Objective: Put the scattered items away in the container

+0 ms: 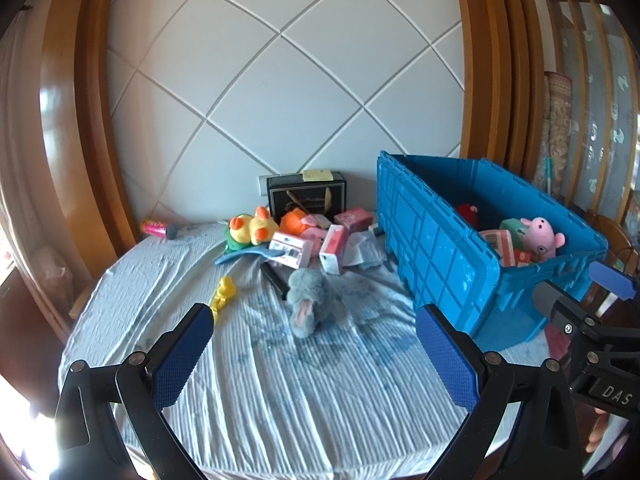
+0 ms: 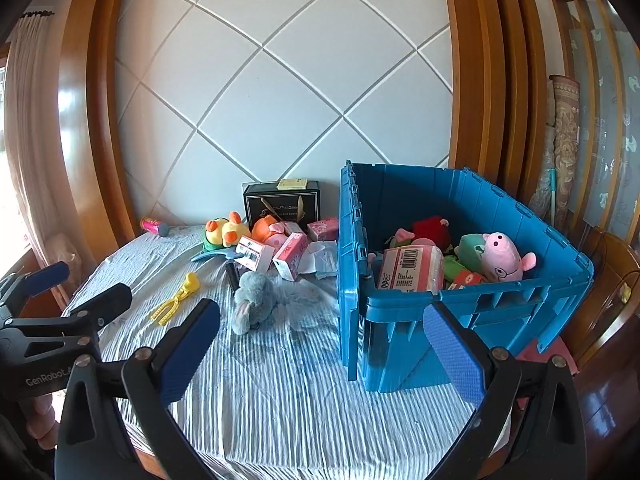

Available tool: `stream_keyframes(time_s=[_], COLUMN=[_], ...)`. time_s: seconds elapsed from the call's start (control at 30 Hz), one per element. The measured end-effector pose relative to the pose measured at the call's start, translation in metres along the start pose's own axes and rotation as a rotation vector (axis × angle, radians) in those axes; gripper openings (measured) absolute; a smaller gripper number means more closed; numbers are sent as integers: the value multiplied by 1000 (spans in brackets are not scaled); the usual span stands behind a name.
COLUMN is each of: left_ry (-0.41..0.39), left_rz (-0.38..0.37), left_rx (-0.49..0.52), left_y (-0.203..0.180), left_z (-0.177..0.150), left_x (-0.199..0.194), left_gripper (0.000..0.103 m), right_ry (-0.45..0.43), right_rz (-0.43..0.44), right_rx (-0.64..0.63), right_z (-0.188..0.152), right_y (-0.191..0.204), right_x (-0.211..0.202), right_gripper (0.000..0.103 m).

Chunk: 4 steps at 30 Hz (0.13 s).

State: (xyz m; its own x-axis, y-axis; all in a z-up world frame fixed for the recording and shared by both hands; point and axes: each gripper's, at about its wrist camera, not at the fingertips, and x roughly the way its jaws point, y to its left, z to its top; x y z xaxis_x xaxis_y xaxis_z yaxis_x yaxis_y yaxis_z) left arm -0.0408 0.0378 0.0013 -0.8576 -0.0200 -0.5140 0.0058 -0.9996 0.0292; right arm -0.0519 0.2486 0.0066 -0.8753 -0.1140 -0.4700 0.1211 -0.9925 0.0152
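Note:
A blue plastic crate (image 1: 440, 256) (image 2: 472, 308) stands on the right of the table; it holds a pink pig plush (image 2: 502, 258), a pink box (image 2: 412, 270) and other toys. A grey plush (image 1: 310, 304) (image 2: 254, 296) lies mid-table. A yellow clip toy (image 1: 222, 294) (image 2: 174, 298) lies to its left. Behind are a yellow duck plush (image 1: 250, 230) (image 2: 224, 232) and pink boxes (image 1: 290, 250) (image 2: 290, 256). My left gripper (image 1: 316, 356) is open and empty, in front of the grey plush. My right gripper (image 2: 324, 352) is open and empty, before the crate's near-left corner.
A black gift box (image 1: 306, 196) (image 2: 282, 202) stands against the back wall. A pink tube (image 1: 158, 229) (image 2: 154, 226) lies at the far left. The table has a wrinkled pale blue cloth (image 1: 280, 392). Wooden frames flank the wall, and a chair (image 2: 612, 280) stands on the right.

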Motion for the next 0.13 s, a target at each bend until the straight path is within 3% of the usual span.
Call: stream_keyframes(time_s=[0.13], left_ry=[-6], left_rz=[-1], left_rx=[-15], left_y=[1], left_z=[0], left_x=[-1], left_gripper=[102], right_ry=[0], right_rz=[1], right_rx=[-10], right_z=[2], right_y=[1], right_x=[1], right_gripper=[103])
